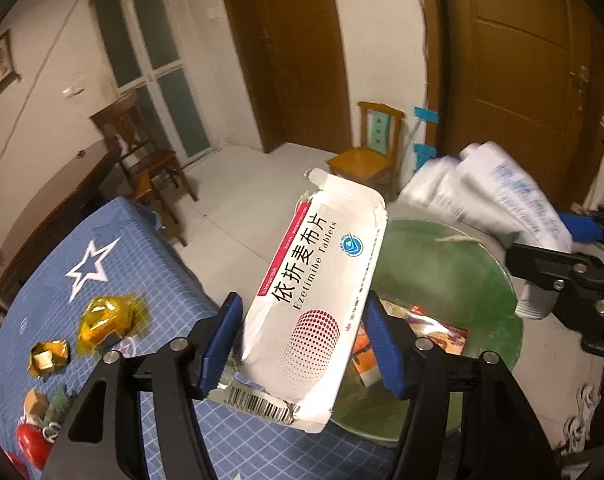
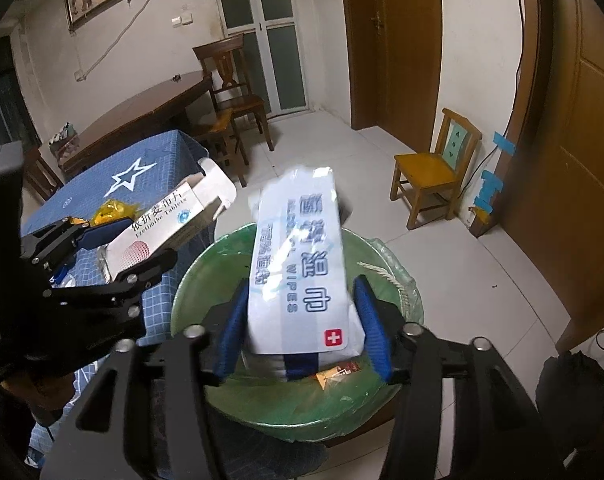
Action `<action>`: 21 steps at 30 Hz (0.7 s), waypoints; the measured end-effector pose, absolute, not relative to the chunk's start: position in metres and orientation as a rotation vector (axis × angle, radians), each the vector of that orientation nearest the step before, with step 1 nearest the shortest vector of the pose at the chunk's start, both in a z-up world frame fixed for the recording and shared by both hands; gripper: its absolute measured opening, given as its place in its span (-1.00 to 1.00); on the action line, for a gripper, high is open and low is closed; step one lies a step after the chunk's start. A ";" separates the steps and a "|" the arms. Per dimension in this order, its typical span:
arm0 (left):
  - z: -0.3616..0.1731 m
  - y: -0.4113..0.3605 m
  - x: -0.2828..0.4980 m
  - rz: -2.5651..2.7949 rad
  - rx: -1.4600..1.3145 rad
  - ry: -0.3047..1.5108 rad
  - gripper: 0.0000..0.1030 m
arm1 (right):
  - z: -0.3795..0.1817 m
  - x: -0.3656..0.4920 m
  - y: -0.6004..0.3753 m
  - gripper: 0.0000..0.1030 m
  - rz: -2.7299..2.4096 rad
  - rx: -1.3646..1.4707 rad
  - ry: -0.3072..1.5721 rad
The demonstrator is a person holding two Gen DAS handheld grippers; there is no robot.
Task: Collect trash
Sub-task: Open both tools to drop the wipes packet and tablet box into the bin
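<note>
We hold two items over one green-lined bin (image 2: 206, 280). Left tool (image 1: 302, 344) is clamped on the torn tablet box (image 1: 318, 280), long axis running up the frame, its lower end over the near rim at lower centre. Right tool (image 2: 302, 328) is clamped on the wipes pack (image 2: 302, 264), directly above the bin mouth, so we judge it nearer to dropping. On the blue counter (image 1: 102, 240), lower left: two gold wrappers (image 1: 110, 320) plus unclear scraps.
</note>
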State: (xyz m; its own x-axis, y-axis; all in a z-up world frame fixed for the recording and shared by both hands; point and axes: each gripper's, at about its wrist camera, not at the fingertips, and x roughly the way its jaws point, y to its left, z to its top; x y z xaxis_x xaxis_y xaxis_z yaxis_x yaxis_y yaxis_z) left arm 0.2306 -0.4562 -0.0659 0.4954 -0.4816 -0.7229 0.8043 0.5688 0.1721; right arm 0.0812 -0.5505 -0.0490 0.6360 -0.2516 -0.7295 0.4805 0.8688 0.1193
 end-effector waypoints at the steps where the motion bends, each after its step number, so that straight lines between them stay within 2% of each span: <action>1: -0.066 -0.457 0.232 -0.829 0.540 0.684 0.27 | -0.049 0.081 -0.553 0.22 -0.441 0.319 0.770; 3: -0.066 -0.455 0.235 -0.838 0.523 0.694 0.32 | -0.051 0.080 -0.553 0.22 -0.449 0.317 0.771; 21: -0.074 -0.423 0.244 -0.779 0.493 0.692 0.34 | -0.046 0.080 -0.540 0.22 -0.428 0.272 0.740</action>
State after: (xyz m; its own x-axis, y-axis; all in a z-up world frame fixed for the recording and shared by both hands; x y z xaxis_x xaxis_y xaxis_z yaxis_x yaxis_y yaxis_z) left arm 0.2443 -0.4227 -0.0741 0.5148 -0.4653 -0.7201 0.7703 0.6198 0.1502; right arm 0.0799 -0.5402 -0.0463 0.6583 -0.2792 -0.6991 0.4674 0.8796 0.0888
